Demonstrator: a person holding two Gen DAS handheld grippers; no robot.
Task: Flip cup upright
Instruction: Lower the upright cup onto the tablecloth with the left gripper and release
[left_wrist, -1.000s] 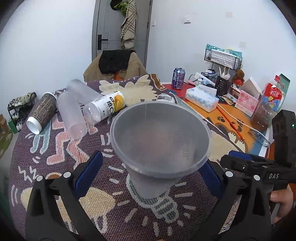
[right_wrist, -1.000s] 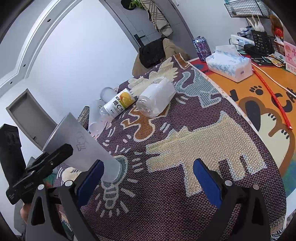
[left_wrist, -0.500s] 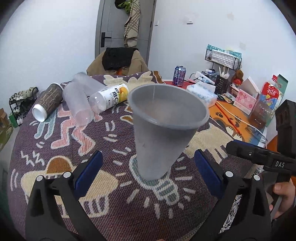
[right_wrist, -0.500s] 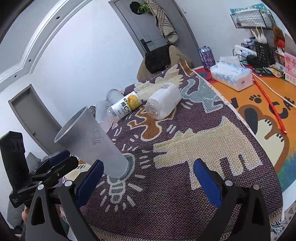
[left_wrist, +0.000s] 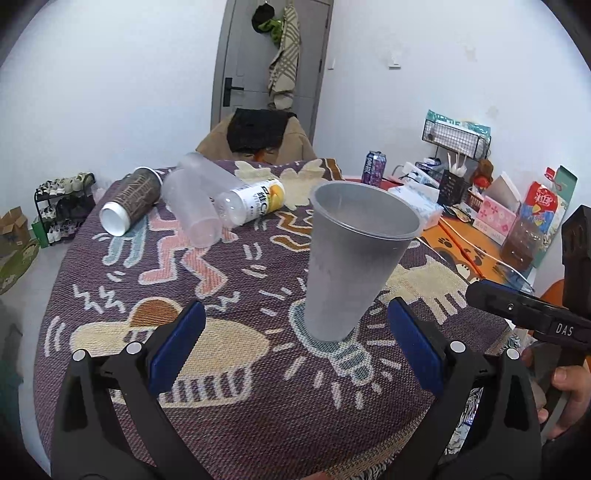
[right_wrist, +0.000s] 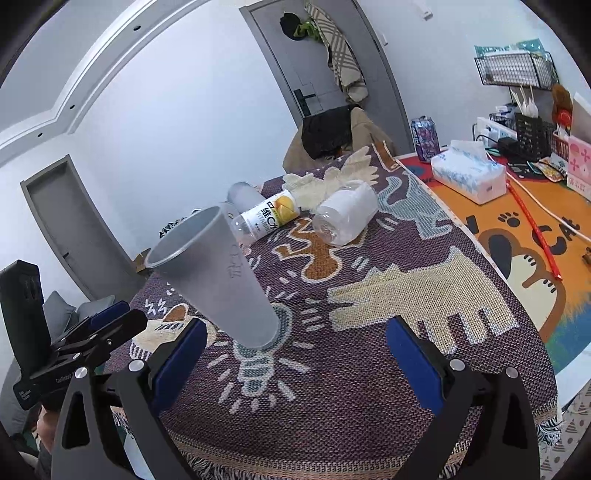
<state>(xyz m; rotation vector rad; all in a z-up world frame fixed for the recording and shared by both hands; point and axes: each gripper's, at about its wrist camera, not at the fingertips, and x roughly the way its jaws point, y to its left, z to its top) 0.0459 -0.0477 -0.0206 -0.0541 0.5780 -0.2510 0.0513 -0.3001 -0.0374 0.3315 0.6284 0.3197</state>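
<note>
A grey plastic cup (left_wrist: 354, 258) stands upright, mouth up, on the patterned purple cloth (left_wrist: 229, 398); it also shows in the right wrist view (right_wrist: 218, 280). My left gripper (left_wrist: 291, 339) is open and empty, its blue pads either side of the cup's base and clear of it. My right gripper (right_wrist: 291, 347) is open and empty, with the cup just ahead of its left pad. The right gripper's body shows at the right of the left wrist view (left_wrist: 524, 306). The left gripper shows at the left of the right wrist view (right_wrist: 99, 336).
Lying at the far side of the cloth are a brown paper cup (left_wrist: 129, 199), clear plastic cups (left_wrist: 195, 210), a vitamin bottle (left_wrist: 255, 203) and a clear bottle (right_wrist: 347, 214). A tissue box (right_wrist: 469, 177), a can (right_wrist: 424, 138) and a wire rack (right_wrist: 517, 70) stand on the orange mat at right.
The grey cup has gone from tilted toward my left camera to standing upright on the cloth. My left gripper has drawn back from it and stays open.
</note>
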